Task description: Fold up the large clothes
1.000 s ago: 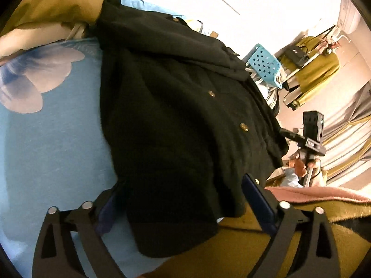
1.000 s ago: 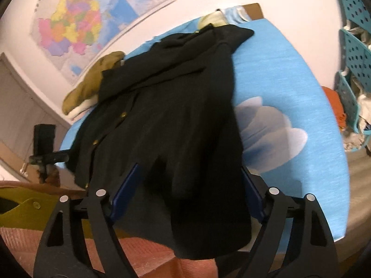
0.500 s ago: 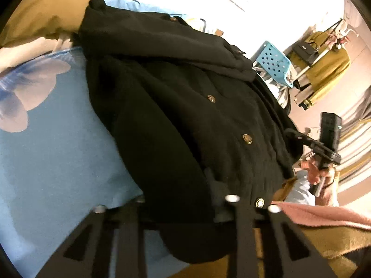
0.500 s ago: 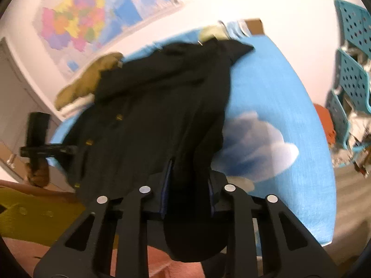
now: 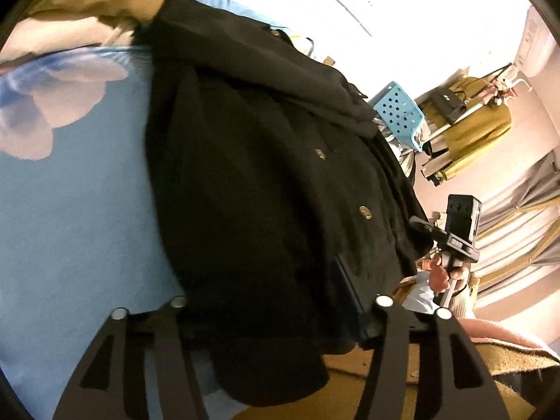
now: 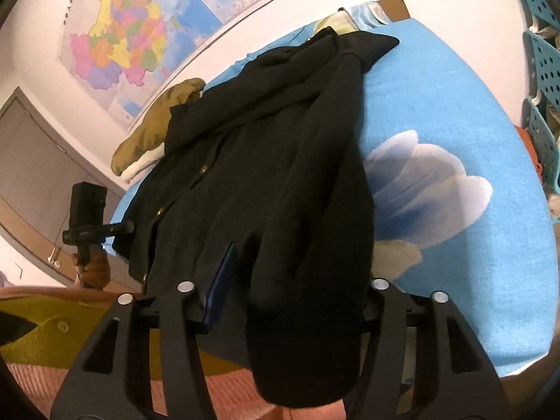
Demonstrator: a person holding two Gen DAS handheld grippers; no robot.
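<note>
1. A black coat (image 5: 266,189) with brass buttons (image 5: 366,212) is seen spread along a bed covered by a blue sheet (image 6: 465,112) printed with a pale flower; its hem hangs over the bed's near edge.
2. The left tongs (image 5: 269,301) are seen released, their fingers standing apart on either side of the coat's hem, with cloth lying between them.
3. The right tongs (image 6: 283,280) are likewise parted, a hanging fold of the coat sitting between the fingers.
4. An olive garment (image 6: 157,129) is bunched at the coat's far end, beside the collar.
5. A wall map (image 6: 140,31) is hung beyond the coat.
6. A turquoise basket (image 5: 399,115) is seen past the coat's buttoned edge.
</note>
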